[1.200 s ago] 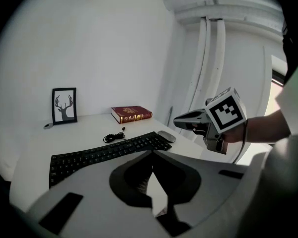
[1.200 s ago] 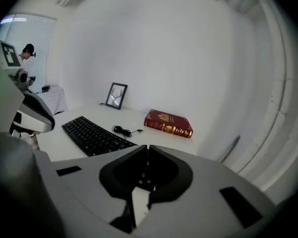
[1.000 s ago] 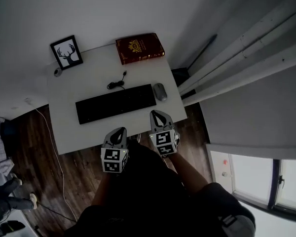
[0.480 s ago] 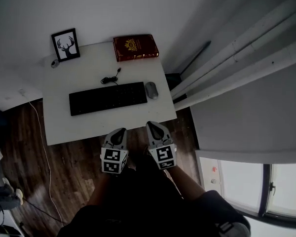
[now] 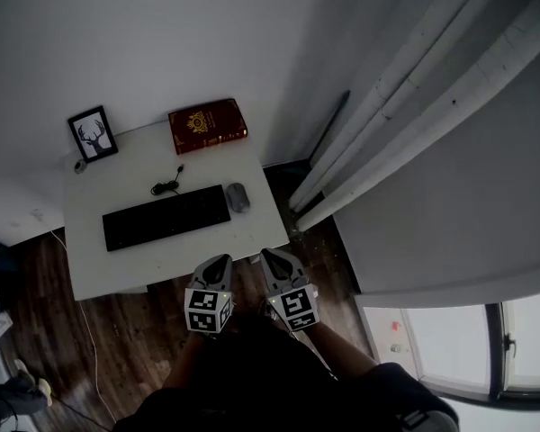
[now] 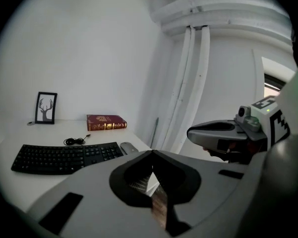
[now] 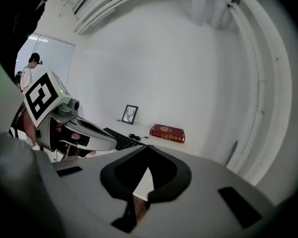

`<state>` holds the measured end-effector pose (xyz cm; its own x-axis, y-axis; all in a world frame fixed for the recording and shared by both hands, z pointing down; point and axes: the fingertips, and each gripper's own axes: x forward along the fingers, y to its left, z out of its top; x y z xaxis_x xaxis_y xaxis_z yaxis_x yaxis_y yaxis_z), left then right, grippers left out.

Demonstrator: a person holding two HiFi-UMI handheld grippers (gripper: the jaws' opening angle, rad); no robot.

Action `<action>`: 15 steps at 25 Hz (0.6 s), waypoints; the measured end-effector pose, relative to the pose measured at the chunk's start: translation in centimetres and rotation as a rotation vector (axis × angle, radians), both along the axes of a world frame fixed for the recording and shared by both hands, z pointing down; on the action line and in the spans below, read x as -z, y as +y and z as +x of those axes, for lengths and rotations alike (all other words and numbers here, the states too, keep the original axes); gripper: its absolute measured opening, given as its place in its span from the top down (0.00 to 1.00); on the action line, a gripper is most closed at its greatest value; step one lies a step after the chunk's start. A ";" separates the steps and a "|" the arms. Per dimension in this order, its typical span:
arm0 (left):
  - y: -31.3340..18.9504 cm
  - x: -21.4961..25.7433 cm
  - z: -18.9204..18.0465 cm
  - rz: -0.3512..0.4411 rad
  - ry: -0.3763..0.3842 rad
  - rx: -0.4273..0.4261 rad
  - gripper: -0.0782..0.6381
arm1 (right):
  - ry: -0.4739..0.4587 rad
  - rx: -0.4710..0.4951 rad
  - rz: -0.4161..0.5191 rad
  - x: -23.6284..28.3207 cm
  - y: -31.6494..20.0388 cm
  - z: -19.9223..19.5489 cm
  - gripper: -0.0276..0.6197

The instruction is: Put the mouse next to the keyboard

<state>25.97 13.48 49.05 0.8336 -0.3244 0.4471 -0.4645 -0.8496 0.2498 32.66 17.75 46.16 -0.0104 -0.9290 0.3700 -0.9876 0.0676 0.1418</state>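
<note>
Tongs first, low in the centre of the head view: the left tongs (image 5: 218,261) and the right tongs (image 5: 267,256) hang side by side just short of the tabletop's (image 5: 108,268) near edge, over dark wooden floor (image 5: 31,273). Both pairs are pressed together, tip to tip, and each gripper view shows nothing between the jaws. Empty on both sides.

Moving up the frame, the black keyboard (image 5: 166,217) lies across the middle of the white tabletop. And there's the mouse (image 5: 238,197), grey, sitting just beside the keyboard's right end, roughly in line with it, close but with a sliver of white showing between them.

Beyond that, a coiled black cable (image 5: 166,185) sits behind the keyboard, then a red book (image 5: 207,125) and a framed deer picture (image 5: 93,134) against the wall, upper left of the frame.

So where are we? By my reading the placing step is done: mouse beside keyboard, neither pair of tongs near it. The next move calls for very little. Keep both pairs clear of the tabletop edge so nothing gets nudged. If the mouse wanted squaring up, the right tongs are the nearer pair, but it looks fine from here.
</note>
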 end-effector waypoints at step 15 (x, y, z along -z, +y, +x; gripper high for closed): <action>2.1 -1.8 5.3 0.000 -0.089 0.027 0.89 | -0.037 0.056 0.034 -0.7 2.1 5.9 0.93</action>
